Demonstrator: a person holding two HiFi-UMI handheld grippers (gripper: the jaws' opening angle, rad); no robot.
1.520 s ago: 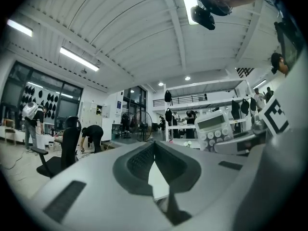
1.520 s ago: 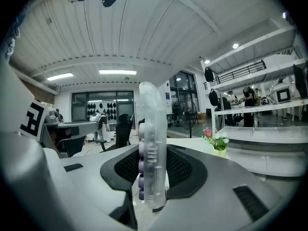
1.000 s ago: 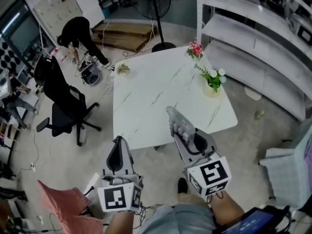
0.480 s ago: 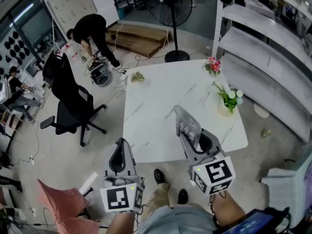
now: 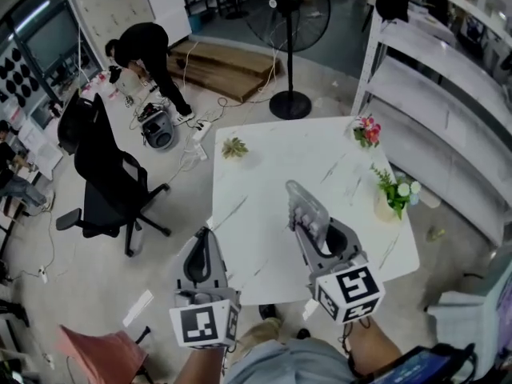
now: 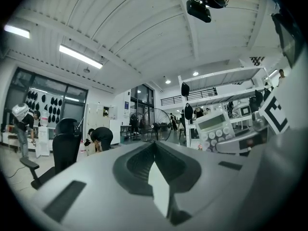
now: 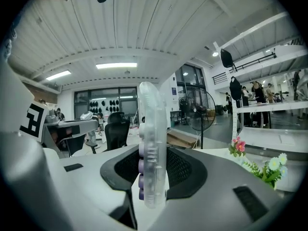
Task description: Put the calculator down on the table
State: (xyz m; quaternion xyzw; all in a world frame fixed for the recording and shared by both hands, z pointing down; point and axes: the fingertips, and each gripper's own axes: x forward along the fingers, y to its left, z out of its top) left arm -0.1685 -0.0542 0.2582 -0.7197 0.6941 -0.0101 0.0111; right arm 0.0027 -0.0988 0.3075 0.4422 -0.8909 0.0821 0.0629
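Observation:
A pale grey calculator (image 5: 306, 208) with rows of round keys stands on edge between the jaws of my right gripper (image 5: 317, 235), which is shut on its lower end. It hangs above the near part of the white marble table (image 5: 264, 166). In the right gripper view the calculator (image 7: 151, 148) shows edge-on, sticking up out of the gripper (image 7: 153, 170). My left gripper (image 5: 202, 235) is shut and empty, beside the table's near left edge. In the left gripper view the jaws of that gripper (image 6: 154, 146) meet, and the calculator (image 6: 214, 126) shows at the right.
On the table stand a small green plant (image 5: 234, 146) at the far left, pink flowers (image 5: 367, 130) and a vase of white flowers (image 5: 394, 194) along the right side. A black office chair (image 5: 104, 178) stands left of the table, a fan (image 5: 290, 22) behind it, shelving (image 5: 448, 110) to the right. A person (image 5: 148, 42) bends over at the far left.
Both grippers have moved forward toward the table. The calculator, still gripped, now hangs over the tabletop rather than at its near edge.

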